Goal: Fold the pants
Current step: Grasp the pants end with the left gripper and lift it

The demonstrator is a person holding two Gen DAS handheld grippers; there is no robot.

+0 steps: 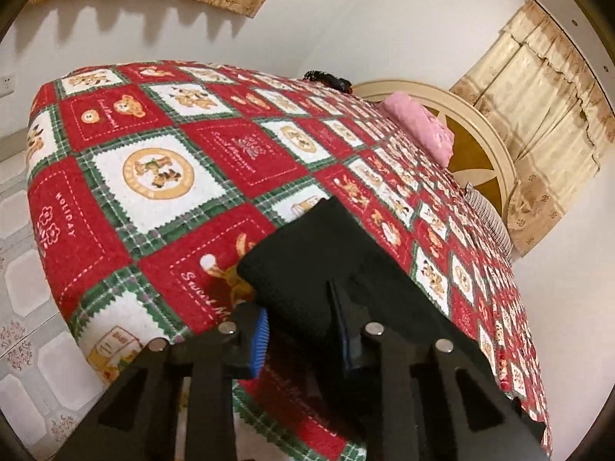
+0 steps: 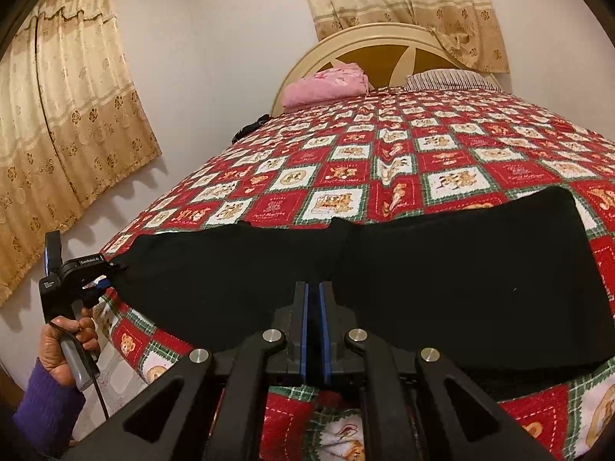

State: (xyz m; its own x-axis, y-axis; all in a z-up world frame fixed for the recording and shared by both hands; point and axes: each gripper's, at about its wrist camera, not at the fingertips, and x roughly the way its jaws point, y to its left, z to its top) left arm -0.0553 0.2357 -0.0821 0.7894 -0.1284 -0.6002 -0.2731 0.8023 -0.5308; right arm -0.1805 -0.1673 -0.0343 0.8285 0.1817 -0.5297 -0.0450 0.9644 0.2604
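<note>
Black pants [image 2: 461,276] lie folded lengthwise in a long band across the near edge of a red, white and green bear-print blanket [image 2: 346,161]. My right gripper [image 2: 314,288] sits at the middle of the band's near edge, shut, with a dark sliver of cloth between its blue pads. A hand [image 2: 65,349] in a purple sleeve holds my left gripper [image 2: 109,274] at the band's left end. In the left wrist view that end of the pants [image 1: 319,253] fills the gap between the pads of my left gripper [image 1: 301,330], which press on it.
A pink folded cloth [image 2: 326,84] and a striped pillow [image 2: 449,78] lie by the round headboard [image 2: 384,50]. A small dark object [image 1: 330,78] rests at the far bed edge. Tiled floor [image 1: 23,288] borders the bed on the left. Beige curtains [image 2: 69,134] hang on the walls.
</note>
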